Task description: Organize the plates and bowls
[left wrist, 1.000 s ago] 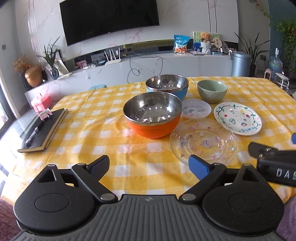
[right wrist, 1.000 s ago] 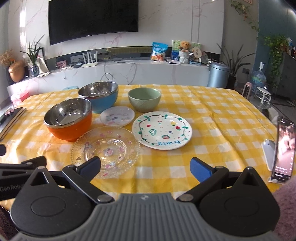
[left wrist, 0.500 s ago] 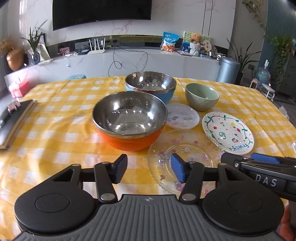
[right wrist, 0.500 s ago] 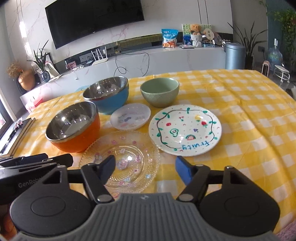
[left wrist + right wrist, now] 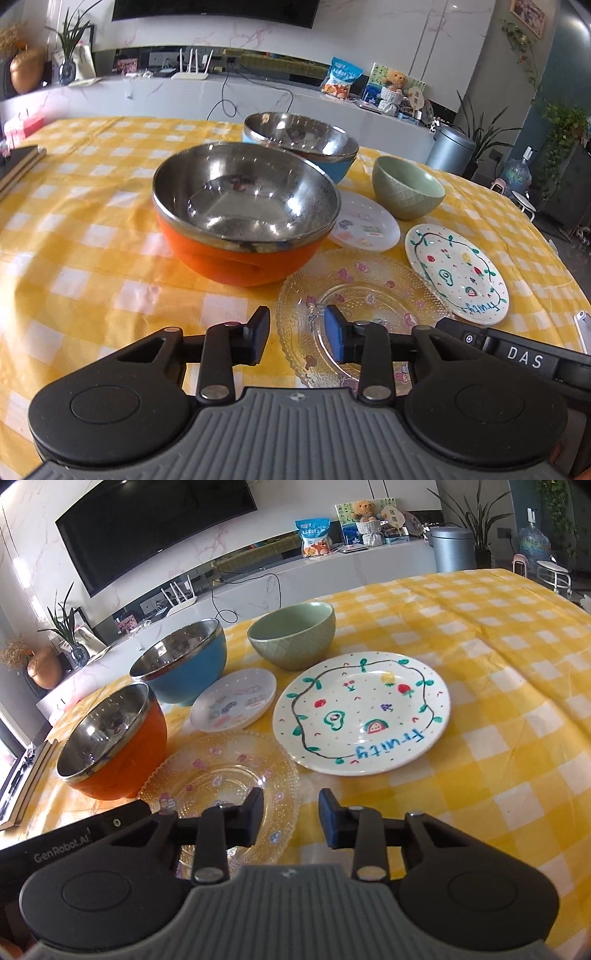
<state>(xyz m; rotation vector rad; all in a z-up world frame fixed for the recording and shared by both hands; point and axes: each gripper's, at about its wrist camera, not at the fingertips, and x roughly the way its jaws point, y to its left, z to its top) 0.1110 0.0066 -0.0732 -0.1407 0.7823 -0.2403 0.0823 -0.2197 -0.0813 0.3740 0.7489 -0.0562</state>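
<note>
An orange steel-lined bowl (image 5: 243,218) (image 5: 110,742), a blue steel-lined bowl (image 5: 301,142) (image 5: 181,664) and a green bowl (image 5: 406,188) (image 5: 291,635) stand on the yellow checked table. A clear glass plate (image 5: 369,306) (image 5: 221,775), a small white plate (image 5: 364,223) (image 5: 234,703) and a painted "fruity" plate (image 5: 456,273) (image 5: 362,712) lie beside them. My left gripper (image 5: 297,339) is partly open and empty, over the glass plate's left rim, near the orange bowl. My right gripper (image 5: 290,821) is partly open and empty, over the glass plate's right rim.
A black notebook (image 5: 18,162) (image 5: 22,786) lies at the table's left edge. A phone (image 5: 583,328) lies at the right edge. Behind the table runs a white counter (image 5: 258,96) with a router, snack bag and teddy bear; a bin (image 5: 448,151) stands to the right.
Both grippers have moved forward and lower toward the dishes, and both have narrowed their jaws from wide open to a small gap. No dish has moved.
</note>
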